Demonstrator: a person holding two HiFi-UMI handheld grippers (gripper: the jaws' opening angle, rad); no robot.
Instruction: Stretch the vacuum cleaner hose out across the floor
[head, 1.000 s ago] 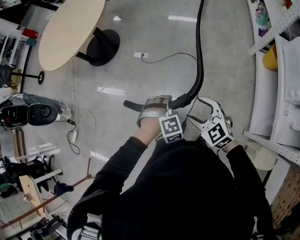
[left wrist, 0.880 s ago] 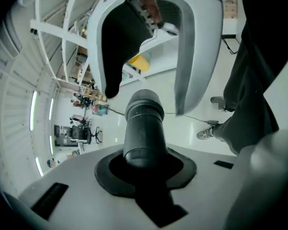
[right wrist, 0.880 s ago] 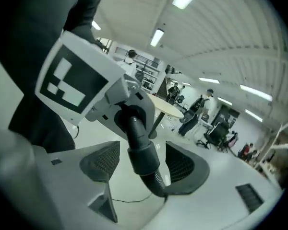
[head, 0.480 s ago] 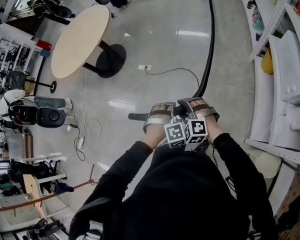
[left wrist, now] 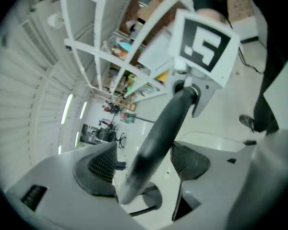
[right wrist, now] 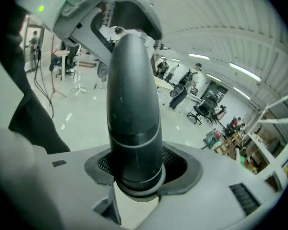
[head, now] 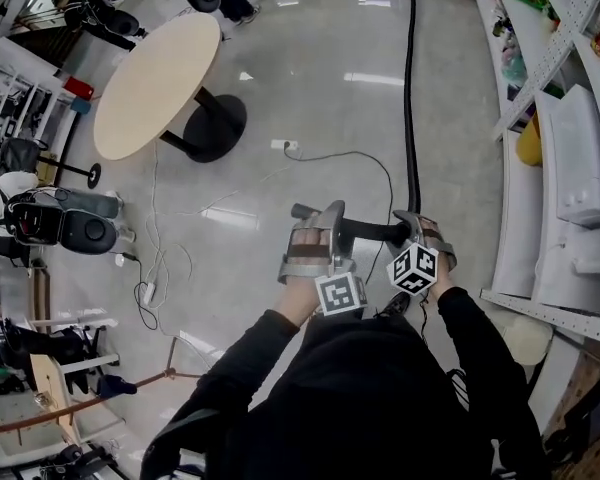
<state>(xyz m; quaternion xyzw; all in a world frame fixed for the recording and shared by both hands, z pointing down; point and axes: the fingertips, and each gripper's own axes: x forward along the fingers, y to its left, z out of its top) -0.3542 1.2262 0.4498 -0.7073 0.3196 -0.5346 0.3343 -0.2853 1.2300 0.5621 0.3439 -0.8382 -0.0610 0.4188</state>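
The black vacuum hose (head: 410, 88) runs straight down the floor from the far end and bends into a rigid black tube (head: 365, 230) in front of me. My right gripper (head: 417, 226) is shut on the tube near the bend, and its jaws have just been closing; its pads (right wrist: 175, 164) press the tube (right wrist: 132, 104). My left gripper (head: 325, 218) stands near the tube's free end. Its jaws have just been opening, and the tube (left wrist: 168, 123) lies loose between them. In its own view the left gripper (left wrist: 144, 162) shows a gap on both sides of the tube.
A round beige table (head: 155, 83) on a black foot stands at the upper left. White cables and a socket strip (head: 288, 146) lie on the floor. A dark machine (head: 70, 230) sits at the left. White shelving (head: 570, 168) lines the right side.
The hose has straightened and the tube has moved up the picture. The right gripper came in from the right and closed on the tube. The left gripper's jaws opened off it.
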